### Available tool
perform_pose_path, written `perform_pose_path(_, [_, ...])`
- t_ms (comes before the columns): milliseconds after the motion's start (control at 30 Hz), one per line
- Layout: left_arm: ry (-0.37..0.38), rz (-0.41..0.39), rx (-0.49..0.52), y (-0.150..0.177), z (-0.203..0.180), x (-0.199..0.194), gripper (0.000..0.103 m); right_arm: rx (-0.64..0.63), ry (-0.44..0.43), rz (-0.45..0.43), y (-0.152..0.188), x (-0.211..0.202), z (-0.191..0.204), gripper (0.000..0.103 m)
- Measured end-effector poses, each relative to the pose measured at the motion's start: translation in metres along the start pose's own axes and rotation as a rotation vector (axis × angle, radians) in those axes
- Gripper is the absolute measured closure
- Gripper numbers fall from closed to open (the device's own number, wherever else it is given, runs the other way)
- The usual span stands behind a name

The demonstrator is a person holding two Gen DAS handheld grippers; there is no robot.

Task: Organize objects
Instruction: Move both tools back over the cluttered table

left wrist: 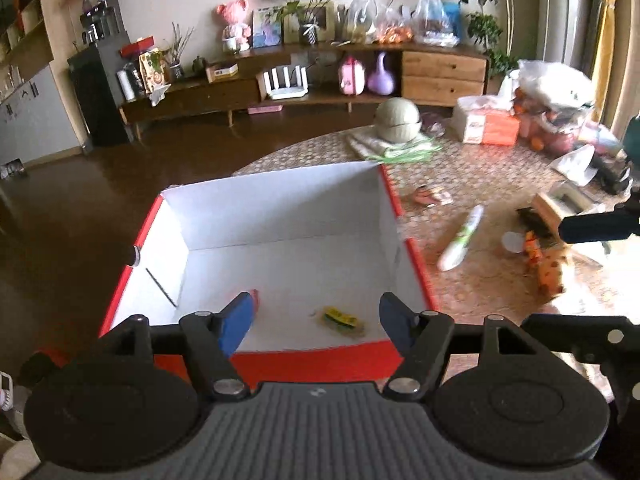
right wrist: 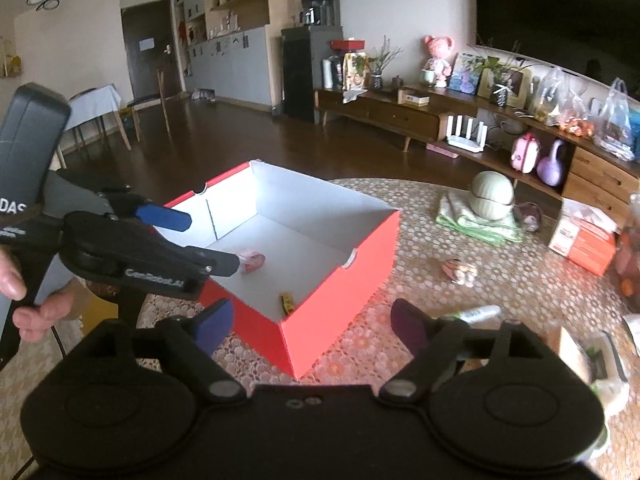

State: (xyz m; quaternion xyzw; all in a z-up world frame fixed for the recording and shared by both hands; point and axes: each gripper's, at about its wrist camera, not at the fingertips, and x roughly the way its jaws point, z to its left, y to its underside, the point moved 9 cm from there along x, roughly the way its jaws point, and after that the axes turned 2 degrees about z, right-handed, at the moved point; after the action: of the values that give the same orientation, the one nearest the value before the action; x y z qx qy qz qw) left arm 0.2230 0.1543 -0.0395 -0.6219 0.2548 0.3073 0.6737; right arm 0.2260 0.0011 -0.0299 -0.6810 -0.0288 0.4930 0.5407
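Note:
A red box point(left wrist: 312, 360) with a white inside stands on the patterned table. In it lie a yellow-green packet point(left wrist: 340, 320) and a pink wrapped item point(right wrist: 252, 262), half hidden behind my left finger in the left wrist view. My left gripper point(left wrist: 316, 314) hangs open and empty over the box's near wall. My right gripper point(right wrist: 312, 326) is open and empty, low over the table by the box's near corner point(right wrist: 298, 344). To the right of the box lie a white-green tube point(left wrist: 462, 238), an orange spotted toy point(left wrist: 548, 268) and a small wrapped snack point(left wrist: 434, 196).
A round green bowl point(left wrist: 398, 122) sits on a folded cloth at the table's far side, beside an orange tissue box point(left wrist: 492, 124) and bags of fruit point(left wrist: 552, 120). A wooden block point(left wrist: 560, 204) lies at the right. A hand point(right wrist: 24, 300) holds the left gripper.

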Motion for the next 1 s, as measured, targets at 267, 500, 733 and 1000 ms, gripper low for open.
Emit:
perform_pose_path(267, [0.041,-0.059,-0.014,0.010,-0.042,-0.024,0.026,0.066,0.042,-0.018,0.036,-0.034,-0.026,0.004])
perform_pose_path(500, [0.101,-0.096,-0.045,0.021,-0.080,-0.036,0.021,0.106,0.100,-0.028,0.067,-0.064,-0.052,0.003])
perform_pose_path(733, [0.185,-0.101,-0.055,0.032,-0.118,-0.038,0.017,0.158,0.167,-0.025,0.101,-0.087,-0.083,0.003])
perform_pose_path(1000, [0.233,-0.089,-0.067,0.041,-0.147,-0.026,0.000,0.190,0.231,-0.003,0.133,-0.100,-0.112,0.003])
